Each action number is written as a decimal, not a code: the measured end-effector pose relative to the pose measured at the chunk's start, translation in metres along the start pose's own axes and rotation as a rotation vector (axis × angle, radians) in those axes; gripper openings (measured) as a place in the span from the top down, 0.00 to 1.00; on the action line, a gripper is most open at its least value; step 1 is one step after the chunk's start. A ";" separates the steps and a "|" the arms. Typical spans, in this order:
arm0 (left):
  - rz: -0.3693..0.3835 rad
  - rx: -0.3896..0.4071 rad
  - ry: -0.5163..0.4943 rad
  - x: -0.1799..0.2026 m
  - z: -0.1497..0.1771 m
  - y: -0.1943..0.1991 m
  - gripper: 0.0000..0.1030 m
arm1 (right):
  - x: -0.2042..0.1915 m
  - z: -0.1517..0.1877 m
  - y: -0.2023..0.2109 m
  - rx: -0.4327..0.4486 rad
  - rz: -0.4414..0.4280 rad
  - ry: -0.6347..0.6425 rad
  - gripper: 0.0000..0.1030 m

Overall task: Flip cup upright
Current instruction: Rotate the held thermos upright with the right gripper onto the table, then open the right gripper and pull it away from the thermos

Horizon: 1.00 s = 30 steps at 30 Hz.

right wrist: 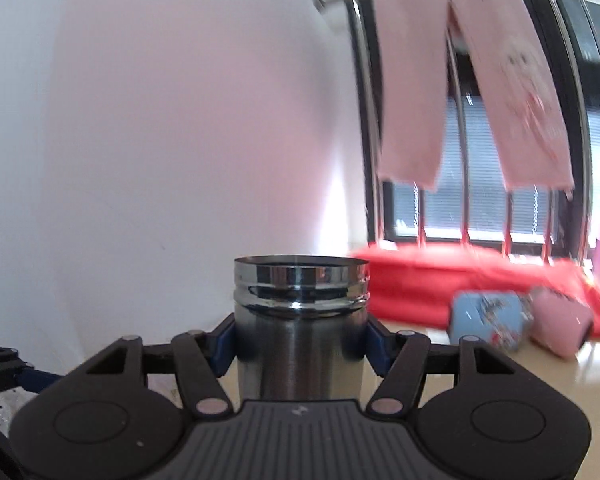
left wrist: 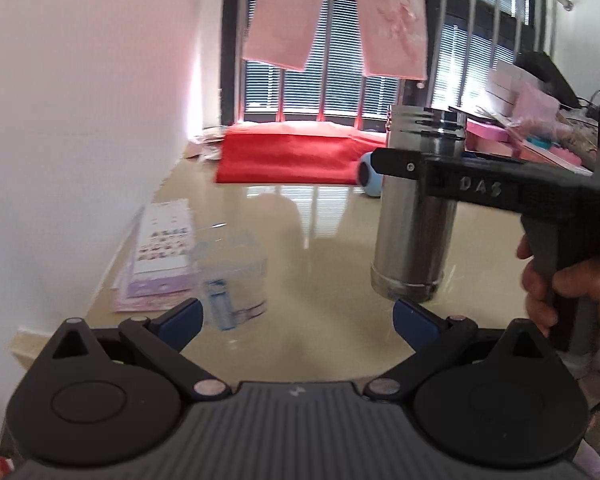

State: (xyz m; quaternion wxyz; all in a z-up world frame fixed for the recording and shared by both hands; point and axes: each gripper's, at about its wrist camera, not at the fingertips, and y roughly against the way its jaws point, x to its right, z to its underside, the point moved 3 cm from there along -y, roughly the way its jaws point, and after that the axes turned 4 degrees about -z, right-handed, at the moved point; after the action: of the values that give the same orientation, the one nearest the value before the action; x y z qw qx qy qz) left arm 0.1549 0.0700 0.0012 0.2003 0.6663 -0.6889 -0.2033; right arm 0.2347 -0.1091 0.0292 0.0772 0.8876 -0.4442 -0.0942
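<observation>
The steel cup (left wrist: 416, 204) is a tall metal cylinder with a threaded open rim at the top. It stands upright, its base at or just above the beige table (left wrist: 300, 240). My right gripper (left wrist: 396, 164) is shut on its upper body. In the right wrist view the cup (right wrist: 300, 332) fills the space between the blue pads (right wrist: 224, 344), mouth up. My left gripper (left wrist: 296, 320) is open and empty, low over the table in front of the cup, its blue fingertips (left wrist: 184, 318) spread wide.
A clear plastic box (left wrist: 232, 276) and sticker sheets (left wrist: 160, 252) lie at the left by the wall. A red cloth (left wrist: 292, 156) lies at the back. A blue case (right wrist: 488, 324) and a pink case (right wrist: 560, 332) lie in front of it. Pink towels (left wrist: 340, 12) hang above.
</observation>
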 end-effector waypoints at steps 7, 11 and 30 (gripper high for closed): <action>-0.025 -0.014 0.006 -0.018 0.012 0.004 0.00 | -0.010 0.031 -0.038 0.064 0.051 0.095 0.39; -0.033 -0.031 0.011 -0.023 0.017 -0.004 0.00 | -0.013 0.044 -0.044 0.075 0.054 0.101 0.39; 0.018 0.019 -0.002 -0.012 0.023 0.001 0.00 | -0.037 0.041 0.033 0.198 0.023 0.104 0.00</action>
State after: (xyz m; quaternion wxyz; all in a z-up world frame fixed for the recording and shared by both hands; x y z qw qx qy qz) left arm 0.1421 0.0821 -0.0180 0.1954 0.6617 -0.6970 -0.1956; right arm 0.1778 -0.1007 0.0005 0.0133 0.8893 -0.4571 -0.0027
